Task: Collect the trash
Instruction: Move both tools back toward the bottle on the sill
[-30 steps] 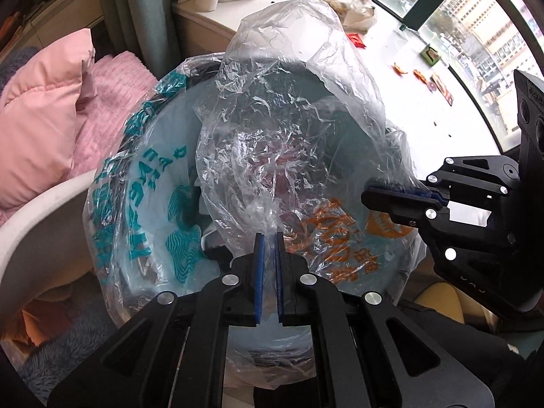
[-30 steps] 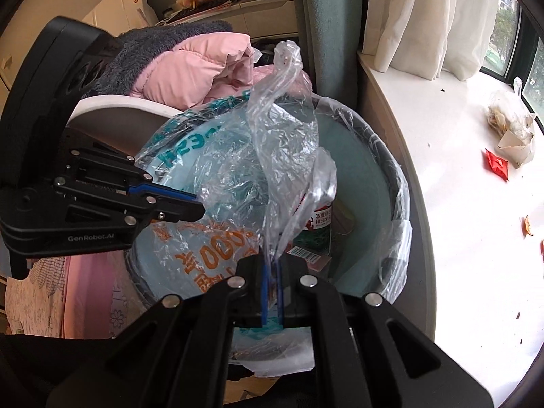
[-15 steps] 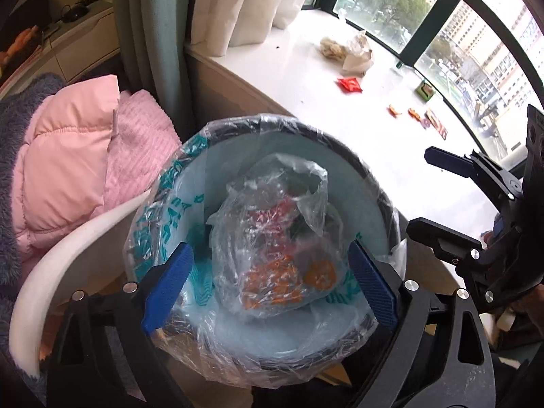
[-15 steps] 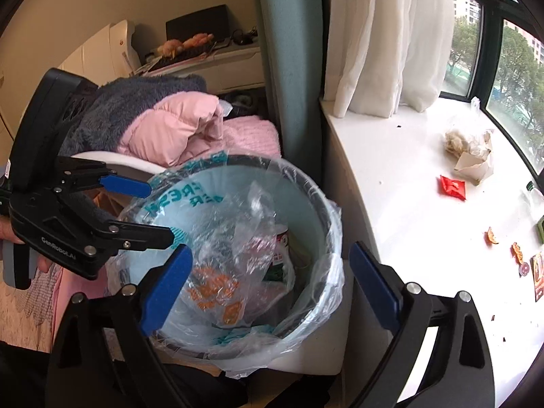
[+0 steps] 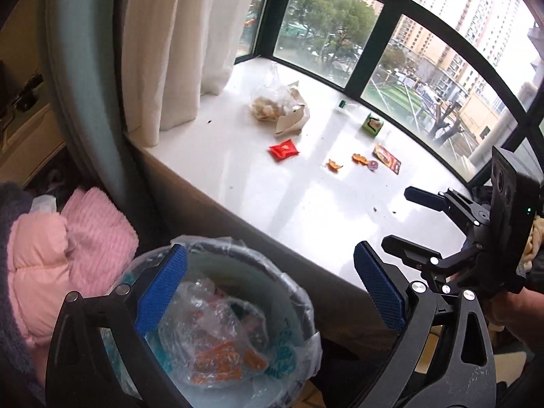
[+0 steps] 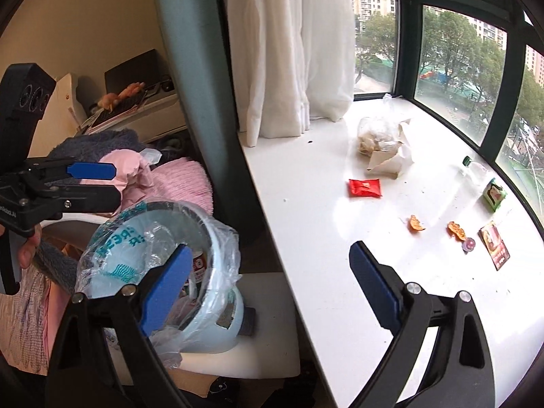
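Observation:
A light blue trash bin (image 5: 292, 292) (image 6: 217, 238) lined with clear plastic stands beside the white window sill (image 5: 306, 197) (image 6: 340, 238). A crumpled clear bag (image 5: 210, 340) lies inside it. My left gripper (image 5: 268, 292) is open and empty above the bin. My right gripper (image 6: 268, 285) is open and empty, between bin and sill; it also shows in the left wrist view (image 5: 401, 217). On the sill lie a red packet (image 5: 283, 150) (image 6: 364, 188), a bagged paper wrapper (image 5: 278, 107) (image 6: 384, 146), orange peels (image 6: 416, 223), a green box (image 6: 493, 193) and a flat wrapper (image 6: 494, 250).
White and teal curtains (image 6: 272, 51) hang at the sill's left end. Pink and grey bedding (image 5: 51, 258) is piled left of the bin. A clear bottle (image 6: 476, 170) lies near the window glass. The bin sits on a white seat (image 6: 265, 323).
Both grippers opened and let go of the clear bag, which dropped into the bin. Both then pulled back and up, bringing the window sill into view.

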A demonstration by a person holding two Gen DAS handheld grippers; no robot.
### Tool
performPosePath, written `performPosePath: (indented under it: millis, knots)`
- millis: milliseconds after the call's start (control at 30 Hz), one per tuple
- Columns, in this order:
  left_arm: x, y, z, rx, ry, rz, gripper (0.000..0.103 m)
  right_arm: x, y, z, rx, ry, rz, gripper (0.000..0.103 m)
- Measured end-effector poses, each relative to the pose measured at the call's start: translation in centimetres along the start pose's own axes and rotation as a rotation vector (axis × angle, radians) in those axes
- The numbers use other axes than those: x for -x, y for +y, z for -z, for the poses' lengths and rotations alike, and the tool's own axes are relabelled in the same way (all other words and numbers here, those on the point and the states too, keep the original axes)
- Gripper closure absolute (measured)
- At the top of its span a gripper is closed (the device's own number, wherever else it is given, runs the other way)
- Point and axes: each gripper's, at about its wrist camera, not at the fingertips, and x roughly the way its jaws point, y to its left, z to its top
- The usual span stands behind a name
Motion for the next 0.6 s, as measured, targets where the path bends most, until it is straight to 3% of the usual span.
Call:
performPosePath:
  millis: [600]
  knots:
    - [-6.2, -10.3, -10.7, -0.206, -0.019, 0.094, 0.007, 4.0, -14.5, -2.5, -0.143, -0.071, 0.176, 0.013]
